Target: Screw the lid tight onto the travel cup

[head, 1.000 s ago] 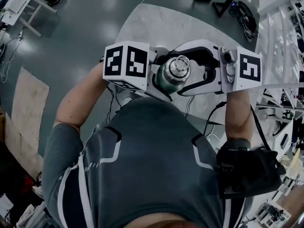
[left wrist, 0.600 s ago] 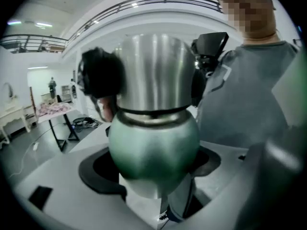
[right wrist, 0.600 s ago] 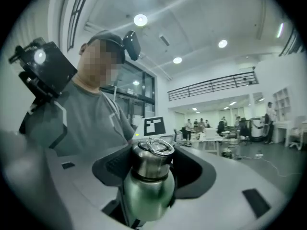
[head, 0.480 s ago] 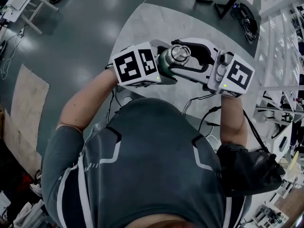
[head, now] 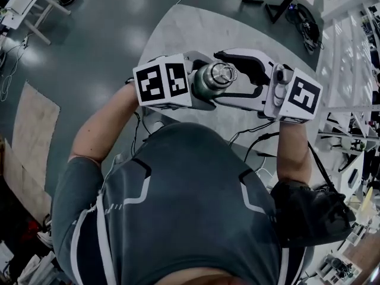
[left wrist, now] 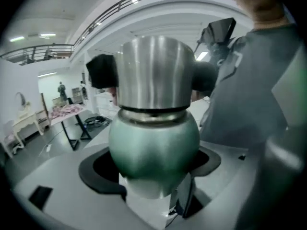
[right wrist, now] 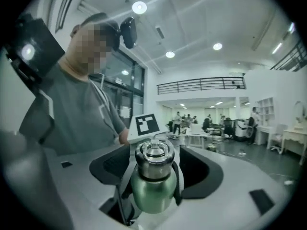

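The travel cup has a green body [head: 202, 83] and a steel lid [head: 221, 73], and it is held in the air in front of the person's chest. My left gripper [head: 205, 88] is shut on the green body [left wrist: 153, 143], and the lid [left wrist: 152, 71] rises above its jaws. My right gripper [head: 218, 76] faces it from the right with its jaws on either side of the lid [right wrist: 153, 158]. A gap shows on each side in the right gripper view. Those jaws have just been opening, with the lid still between them.
A round white table [head: 196, 28] lies below the grippers on a grey floor. The person's torso [head: 190, 206] is close behind them. Black table legs and cables [head: 291, 10] stand at the top right. A wooden board [head: 35, 129] lies on the floor at left.
Both grippers and the cup have moved away from the chest, up in the head view. The right gripper has swung so its jaws slant across the lid.
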`<state>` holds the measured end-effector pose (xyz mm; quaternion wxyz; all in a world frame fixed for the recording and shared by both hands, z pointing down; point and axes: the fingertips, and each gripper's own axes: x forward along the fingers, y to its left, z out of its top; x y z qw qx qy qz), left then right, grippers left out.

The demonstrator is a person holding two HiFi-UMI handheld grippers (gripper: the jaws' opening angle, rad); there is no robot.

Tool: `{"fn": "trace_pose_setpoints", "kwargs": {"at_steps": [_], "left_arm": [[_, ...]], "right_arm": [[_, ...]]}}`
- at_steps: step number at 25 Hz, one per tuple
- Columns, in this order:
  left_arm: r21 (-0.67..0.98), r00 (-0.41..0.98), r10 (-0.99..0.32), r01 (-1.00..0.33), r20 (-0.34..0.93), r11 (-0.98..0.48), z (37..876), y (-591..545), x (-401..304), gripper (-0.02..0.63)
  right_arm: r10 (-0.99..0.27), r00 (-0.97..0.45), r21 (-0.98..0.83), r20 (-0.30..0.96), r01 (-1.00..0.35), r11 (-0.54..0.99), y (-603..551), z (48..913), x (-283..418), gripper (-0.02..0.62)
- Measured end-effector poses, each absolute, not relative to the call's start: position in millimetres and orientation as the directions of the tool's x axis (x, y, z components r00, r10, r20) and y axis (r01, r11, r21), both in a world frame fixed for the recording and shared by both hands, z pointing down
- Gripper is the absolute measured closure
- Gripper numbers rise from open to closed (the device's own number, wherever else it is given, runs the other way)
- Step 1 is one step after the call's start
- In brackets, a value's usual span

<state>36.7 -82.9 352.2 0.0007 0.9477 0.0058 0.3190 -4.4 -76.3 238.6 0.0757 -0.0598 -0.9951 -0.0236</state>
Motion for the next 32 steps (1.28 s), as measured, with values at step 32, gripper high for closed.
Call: {"fn": "trace_pose_setpoints", "kwargs": {"at_steps": [32], "left_arm": [[0.082, 0.824, 0.176, 0.157, 0.539, -0.984, 330.4, -59.0, 44.5, 0.218]], "right_arm": [[0.293, -0.946, 0.008, 0.136, 0.297, 0.955, -67.5, 230.8, 4.0, 0.273]]}}
